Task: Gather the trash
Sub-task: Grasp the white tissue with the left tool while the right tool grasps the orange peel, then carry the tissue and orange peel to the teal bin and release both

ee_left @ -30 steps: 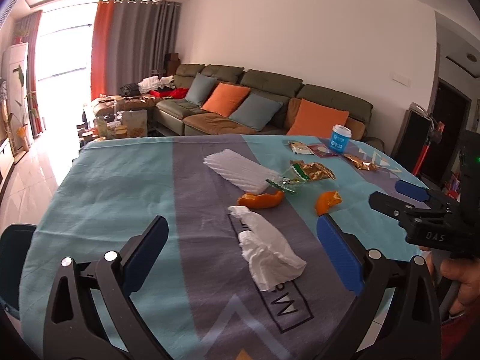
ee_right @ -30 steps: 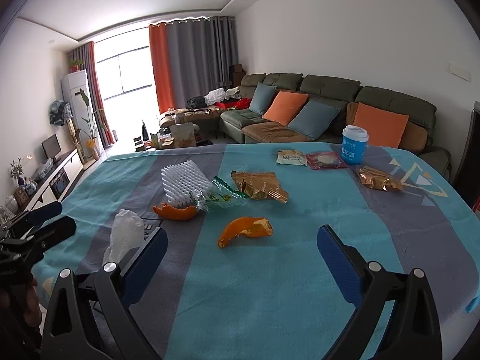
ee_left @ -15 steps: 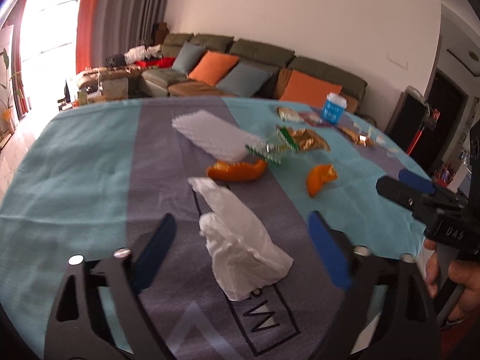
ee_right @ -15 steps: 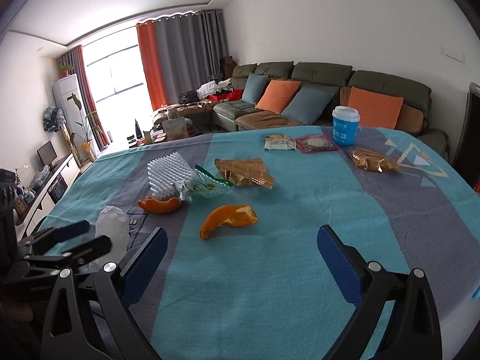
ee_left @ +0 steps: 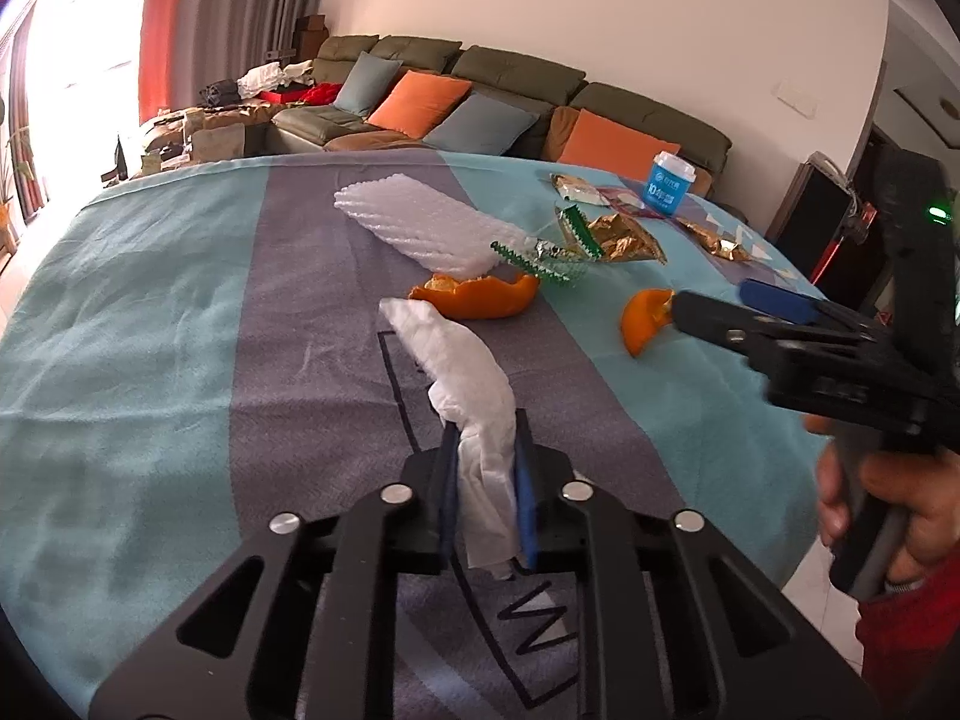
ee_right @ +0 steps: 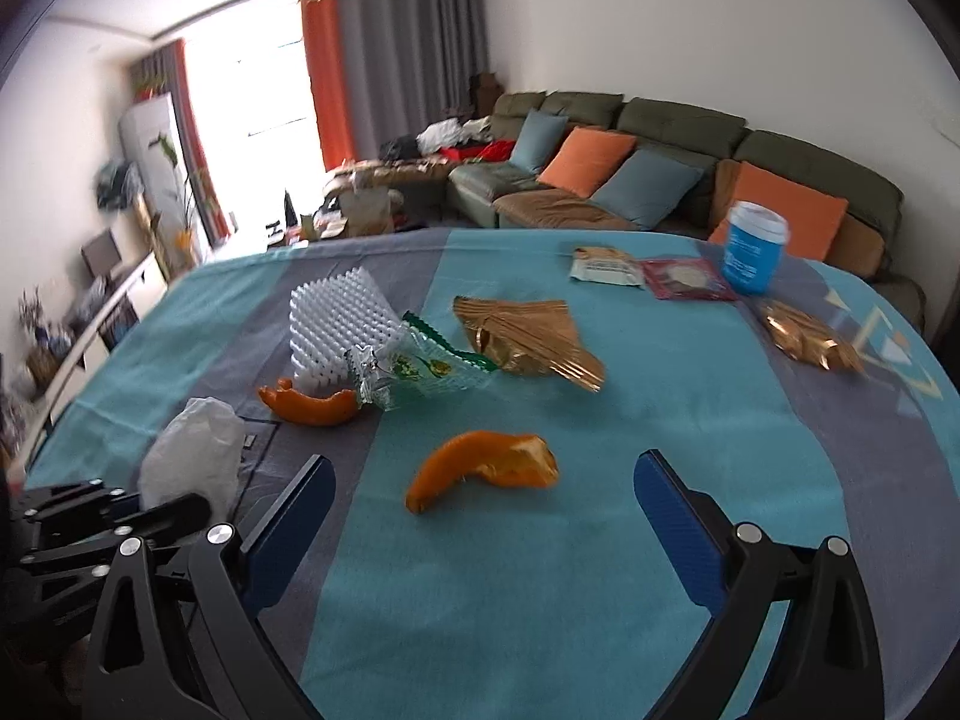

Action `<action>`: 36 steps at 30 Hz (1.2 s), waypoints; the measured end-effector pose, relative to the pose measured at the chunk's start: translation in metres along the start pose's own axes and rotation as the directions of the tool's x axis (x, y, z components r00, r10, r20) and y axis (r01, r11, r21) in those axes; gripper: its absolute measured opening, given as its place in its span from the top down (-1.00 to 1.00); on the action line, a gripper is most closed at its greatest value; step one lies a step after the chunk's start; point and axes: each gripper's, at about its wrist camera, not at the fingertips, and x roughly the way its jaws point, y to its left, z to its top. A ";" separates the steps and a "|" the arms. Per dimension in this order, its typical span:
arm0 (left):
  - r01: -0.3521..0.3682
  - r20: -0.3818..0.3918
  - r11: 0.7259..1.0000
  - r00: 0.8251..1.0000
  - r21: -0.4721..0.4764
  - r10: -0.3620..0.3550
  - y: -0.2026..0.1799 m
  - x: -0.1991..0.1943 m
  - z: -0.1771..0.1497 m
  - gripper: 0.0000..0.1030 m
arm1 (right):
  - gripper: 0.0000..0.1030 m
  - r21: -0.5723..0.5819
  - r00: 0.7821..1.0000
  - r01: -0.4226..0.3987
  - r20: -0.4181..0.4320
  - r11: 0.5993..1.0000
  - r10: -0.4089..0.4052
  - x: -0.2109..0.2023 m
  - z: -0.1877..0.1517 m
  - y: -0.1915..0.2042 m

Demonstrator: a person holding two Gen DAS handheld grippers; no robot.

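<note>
In the left wrist view, the left gripper (ee_left: 485,480) had just been closing its jaws, and its blue pads (ee_left: 523,498) were clamped on the near end of the crumpled white tissue (ee_left: 462,372), whose far end lay on the grey stripe of the teal-and-grey tablecloth (ee_left: 150,330). A curved orange peel piece (ee_left: 480,295) lay just beyond the tissue, near the white ribbed foam fruit sleeve (ee_left: 420,228). A second, smaller orange peel piece (ee_left: 643,318) lay to the right, partly hidden behind a finger of the right gripper (ee_left: 729,309), which a hand (ee_left: 888,510) held by its grip. In the right wrist view, the right gripper (ee_right: 480,516) was spread wide with nothing between its jaws; the second peel piece lay on the cloth just ahead of them, untouched. The green-edged clear snack wrapper (ee_right: 420,369) and the gold foil wrapper (ee_right: 528,336) lay further back. The blue paper cup with white lid (ee_right: 753,246) stood upright near the far edge. The view was slightly blurred.
</note>
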 end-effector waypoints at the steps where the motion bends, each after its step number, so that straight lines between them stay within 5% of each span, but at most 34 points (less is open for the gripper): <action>1: 0.005 0.008 1.000 1.000 -0.002 -0.005 0.001 -0.002 0.000 0.72 | -0.87 -0.007 1.000 -0.004 -0.008 1.000 0.004 0.004 0.001 0.000; 8: 0.017 0.057 0.999 0.998 -0.032 -0.015 0.012 -0.021 0.002 0.73 | -0.84 -0.038 0.996 -0.030 -0.083 0.999 0.026 0.028 0.009 0.003; 16: 0.000 0.082 0.998 0.997 -0.070 0.005 0.029 -0.036 0.000 0.73 | -0.15 -0.031 0.989 -0.036 -0.144 0.999 0.031 0.041 0.006 0.000; 23: -0.007 0.104 0.996 0.994 -0.093 0.017 0.037 -0.046 -0.003 0.73 | 0.14 -0.025 0.987 -0.031 -0.155 0.999 0.027 0.039 0.003 0.000; 31: -0.036 0.148 0.992 0.987 -0.123 0.054 0.051 -0.066 -0.004 0.72 | 0.69 -0.003 0.992 -0.027 -0.127 1.000 0.027 0.027 0.001 0.001; 36: -0.059 0.173 0.988 0.981 -0.145 0.084 0.062 -0.080 -0.004 0.72 | 0.78 -0.007 0.993 -0.040 -0.115 0.999 0.039 0.020 0.001 0.009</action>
